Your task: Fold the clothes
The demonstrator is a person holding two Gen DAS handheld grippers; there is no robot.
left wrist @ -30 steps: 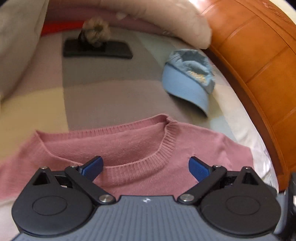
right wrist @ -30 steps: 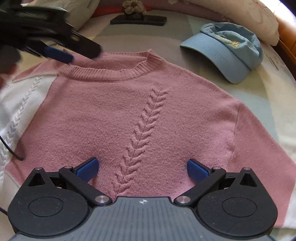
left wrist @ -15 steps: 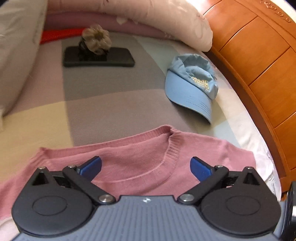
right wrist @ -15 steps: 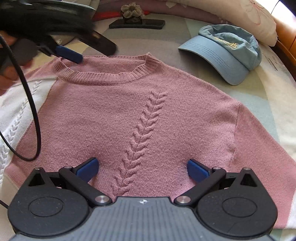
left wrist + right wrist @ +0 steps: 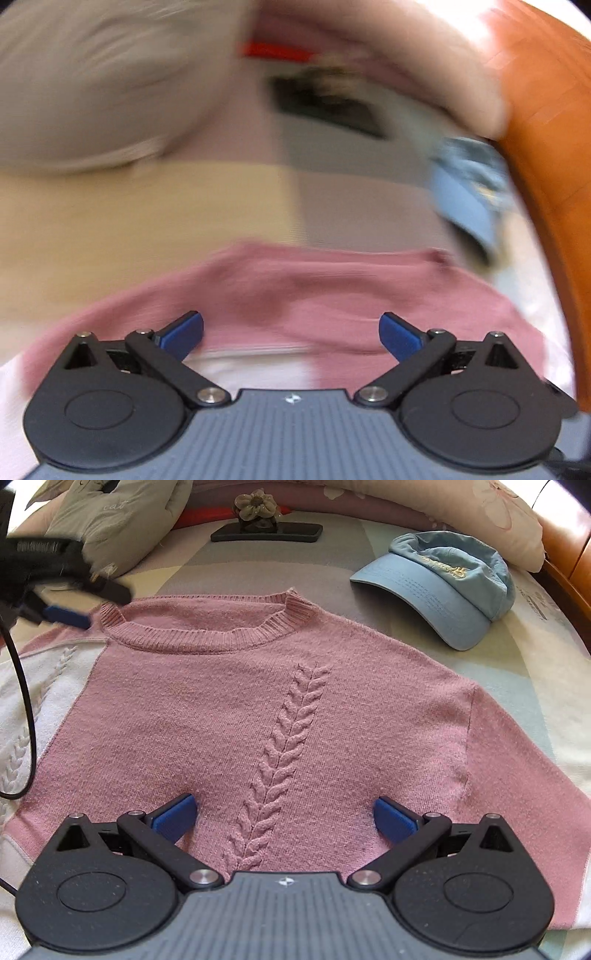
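Through the left wrist camera everything smeared with motion. The left gripper (image 5: 291,334) hung with its jaws spread and nothing between them, just above the shoulder of the pink knitted sweater with a cream side panel (image 5: 332,295), which lay flat on the bed's patchwork cover of grey and yellow blocks (image 5: 147,221). Beyond it I could make out a pale grey pillow (image 5: 92,92), a dark flat slab (image 5: 325,107) too blurred to name, a light blue cloth cap (image 5: 465,188) and the orange wooden headboard (image 5: 546,147) at the right edge.

The right wrist camera was sharp. The right gripper (image 5: 283,818) also had its jaws wide apart and empty, poised over the lower chest of the sweater (image 5: 184,709), either side of the raised cable braid (image 5: 288,749). The left gripper (image 5: 70,602) showed at the upper left by the collar (image 5: 207,642), a black cable (image 5: 26,709) looping down from it across the cream panel.

To my eye the folding had not begun: the garment was spread out, both tools lining up for a first hold. The next move would call for pinching the left shoulder and hem edge together and carrying that side across. The cap (image 5: 443,587) sat just beside the right shoulder and might crowd a fold; the trailing cable could snag the knit
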